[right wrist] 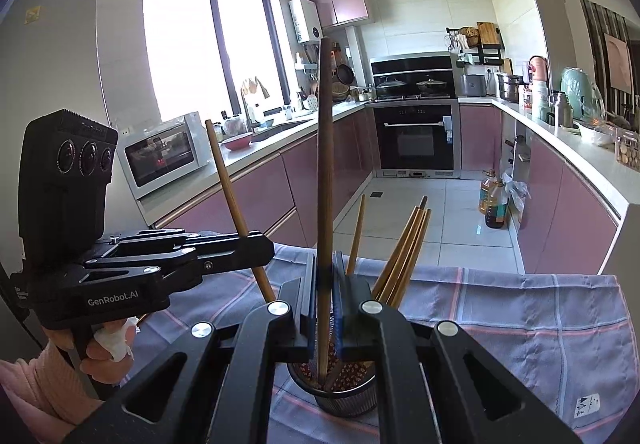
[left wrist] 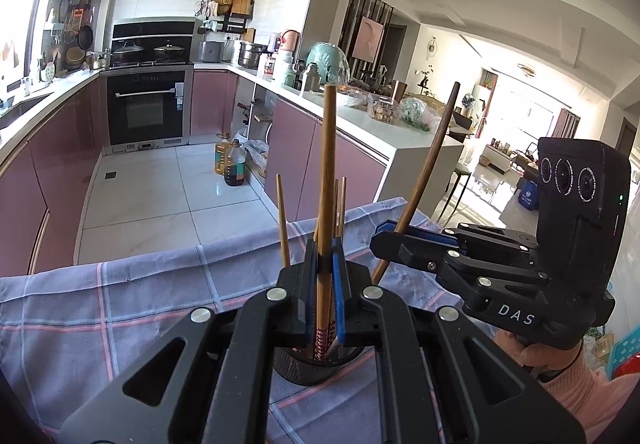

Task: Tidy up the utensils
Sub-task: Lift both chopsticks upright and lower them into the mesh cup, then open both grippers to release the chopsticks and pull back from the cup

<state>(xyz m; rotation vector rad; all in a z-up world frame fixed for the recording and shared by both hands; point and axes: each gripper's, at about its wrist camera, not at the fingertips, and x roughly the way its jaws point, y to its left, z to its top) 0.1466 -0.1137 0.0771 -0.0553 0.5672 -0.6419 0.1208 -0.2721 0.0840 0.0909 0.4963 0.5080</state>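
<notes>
A dark round holder [left wrist: 316, 364] stands on a blue checked cloth [left wrist: 140, 300] and holds several wooden chopsticks. My left gripper [left wrist: 325, 264] is shut on a light brown chopstick [left wrist: 328, 172], upright, its lower end in the holder. My right gripper [right wrist: 325, 280] is shut on a dark brown chopstick [right wrist: 325, 148], upright, its lower end in the holder [right wrist: 336, 388]. In the left wrist view the right gripper [left wrist: 390, 230] holds that dark chopstick [left wrist: 436, 148] just right of the holder. In the right wrist view the left gripper [right wrist: 256, 244] holds its chopstick [right wrist: 228, 184] left of the holder.
Several loose chopsticks [right wrist: 404, 256] lean in the holder. The clothed table edge [left wrist: 248, 236] faces a tiled kitchen floor [left wrist: 160, 188]. Pink cabinets, an oven [left wrist: 146, 106] and a cluttered white counter [left wrist: 368, 116] lie beyond. Oil bottles [left wrist: 234, 164] stand on the floor.
</notes>
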